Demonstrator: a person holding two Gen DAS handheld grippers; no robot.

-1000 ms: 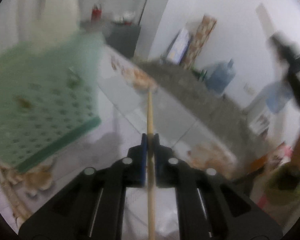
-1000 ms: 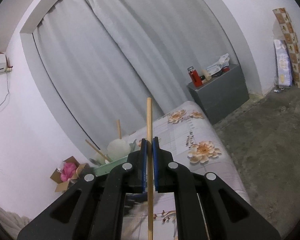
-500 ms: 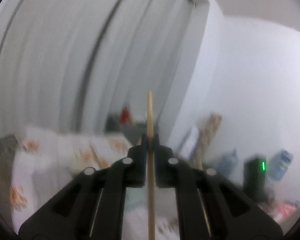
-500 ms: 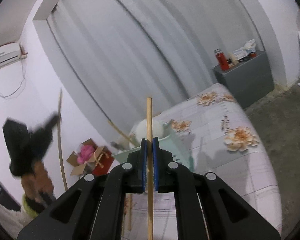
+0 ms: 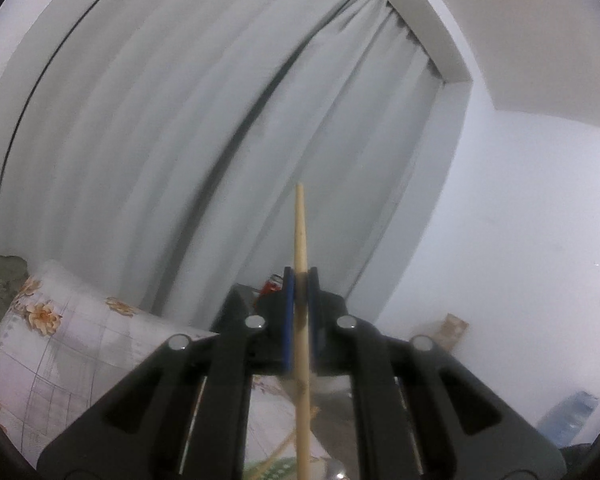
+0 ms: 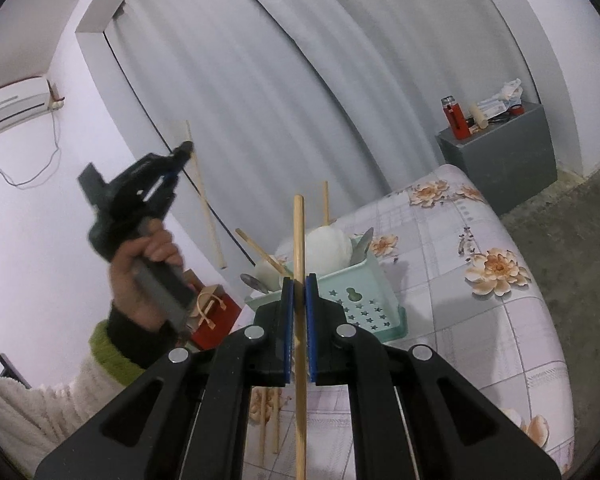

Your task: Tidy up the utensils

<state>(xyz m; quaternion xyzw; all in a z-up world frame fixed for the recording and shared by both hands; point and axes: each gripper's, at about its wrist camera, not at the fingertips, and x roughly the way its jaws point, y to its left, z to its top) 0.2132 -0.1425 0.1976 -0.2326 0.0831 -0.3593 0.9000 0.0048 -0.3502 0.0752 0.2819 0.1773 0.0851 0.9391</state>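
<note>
A chopstick [image 5: 300, 288] is pinched in the left gripper [image 5: 299, 280], raised toward the curtain; another [image 6: 299, 280] is clamped in the right gripper [image 6: 299, 284] before the basket [image 6: 352, 296]. Either could be knocked askew against the rim.

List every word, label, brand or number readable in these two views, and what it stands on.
None can be read.
Red bottle on the grey cabinet: no legible label.
White packets beside it: print too small and blurred.
White wall air conditioner: no brand readable.
Mint green plastic basket: star-shaped cutouts only, no text.
</note>
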